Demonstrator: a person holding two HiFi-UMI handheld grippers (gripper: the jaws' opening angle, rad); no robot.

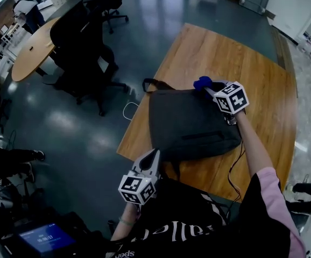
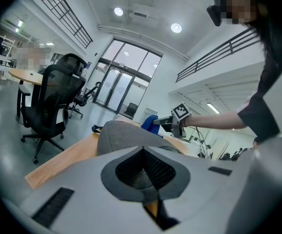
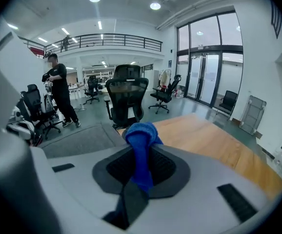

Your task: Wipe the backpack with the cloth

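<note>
A dark grey backpack (image 1: 190,123) lies flat on the wooden table (image 1: 225,55). My right gripper (image 1: 209,89) is at the backpack's far right corner, shut on a blue cloth (image 1: 202,82). In the right gripper view the cloth (image 3: 140,135) bulges out past the jaw tips of that gripper (image 3: 141,147), with the backpack (image 3: 82,140) at the left below it. My left gripper (image 1: 153,155) hovers at the backpack's near left corner, shut with nothing in it. The left gripper view looks over its shut tips (image 2: 142,149) to the backpack (image 2: 126,134) and the cloth (image 2: 151,122).
Black office chairs (image 1: 85,47) and a round table (image 1: 32,50) stand on the floor to the left. A white cable (image 1: 129,110) loops off the table's left edge; a black cable (image 1: 236,165) runs near the backpack's right side. A person (image 3: 60,94) stands farther back.
</note>
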